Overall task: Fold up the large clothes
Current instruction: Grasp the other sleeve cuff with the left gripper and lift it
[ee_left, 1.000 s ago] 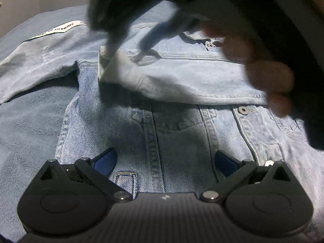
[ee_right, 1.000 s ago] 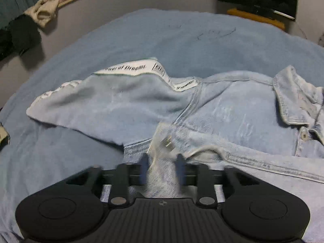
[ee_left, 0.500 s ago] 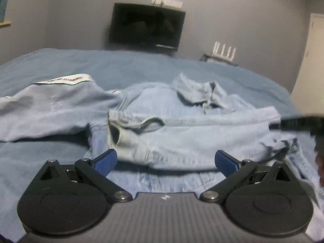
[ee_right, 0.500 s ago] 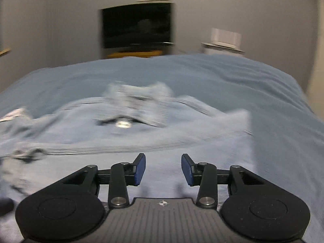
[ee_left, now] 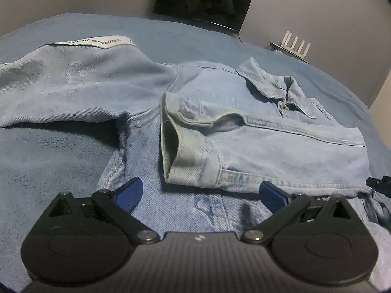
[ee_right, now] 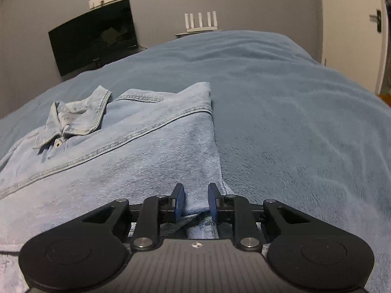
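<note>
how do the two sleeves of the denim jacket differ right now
The folded sleeve lies across the jacket's chest, its open cuff pointing toward the other side; the spread sleeve still stretches out onto the blue blanket. The spread sleeve carries a white printed band; none shows on the folded one. The folded sleeve's cuff is in view, the spread sleeve's is out of frame. Both are the same pale washed denim.

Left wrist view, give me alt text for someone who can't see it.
A light denim jacket lies on a blue blanket, one sleeve folded across its front, the other spread out to the left. Wide-open tongs hover over its lower part.
</note>
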{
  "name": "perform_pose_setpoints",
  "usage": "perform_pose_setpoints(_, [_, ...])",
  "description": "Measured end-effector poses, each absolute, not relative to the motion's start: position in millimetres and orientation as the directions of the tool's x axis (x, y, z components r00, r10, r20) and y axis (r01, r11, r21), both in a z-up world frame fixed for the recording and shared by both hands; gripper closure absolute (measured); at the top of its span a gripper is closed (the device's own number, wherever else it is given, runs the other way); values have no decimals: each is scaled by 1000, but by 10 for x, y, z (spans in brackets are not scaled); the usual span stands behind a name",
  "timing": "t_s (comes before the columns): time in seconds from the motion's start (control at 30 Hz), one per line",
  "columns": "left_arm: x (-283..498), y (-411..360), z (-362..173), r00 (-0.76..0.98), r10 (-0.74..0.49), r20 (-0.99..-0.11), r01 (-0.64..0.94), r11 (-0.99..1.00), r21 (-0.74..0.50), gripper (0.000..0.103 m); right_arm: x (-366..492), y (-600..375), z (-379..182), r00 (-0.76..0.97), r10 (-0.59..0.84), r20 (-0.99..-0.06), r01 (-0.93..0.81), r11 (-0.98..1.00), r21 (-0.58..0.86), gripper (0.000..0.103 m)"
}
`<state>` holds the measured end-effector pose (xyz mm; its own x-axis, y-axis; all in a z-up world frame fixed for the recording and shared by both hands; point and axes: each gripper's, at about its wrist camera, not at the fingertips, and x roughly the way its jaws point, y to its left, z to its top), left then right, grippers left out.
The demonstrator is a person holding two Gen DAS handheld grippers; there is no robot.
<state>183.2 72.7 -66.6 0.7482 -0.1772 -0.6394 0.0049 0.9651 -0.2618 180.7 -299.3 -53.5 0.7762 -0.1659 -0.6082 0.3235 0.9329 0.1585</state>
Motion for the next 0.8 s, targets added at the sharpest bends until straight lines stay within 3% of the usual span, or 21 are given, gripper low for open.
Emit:
perform_pose_setpoints(0.13, [1818, 659, -655, 751, -157, -642, 15, 975, -220, 0, 1687, -2788, -337, 807, -172, -566, 264, 961, 85, 63])
perform_pose_setpoints(0.2, [1769, 674, -575, 764, -160, -625, 10, 971, -237, 0, 1553, -2673, -219, 838, -152, -525, 230, 969, 87, 48])
perform_pose_setpoints(0.37, [1674, 830, -256, 815, -135, -563, -16, 967, -256, 0, 1196, -2357, -77, 869, -81, -488, 170, 975, 140, 32])
perform_pose_setpoints(0.5, [1645, 1050, -84, 831, -85, -549, -79, 960, -269, 0, 1090, -2097, -95, 884, -34, -466, 120, 980, 157, 24])
perform_pose_setpoints(0.7, [1640, 1388, -85, 810, -26, -586, -200, 927, -318, 0, 1006, -1602, -80, 920, 3, -391, -31, 997, -66, 21])
perform_pose_setpoints(0.8, [1639, 1576, -100, 813, 66, -578, -280, 915, -290, 0, 932, -1389, -67, 931, 44, -363, -102, 985, -142, 16])
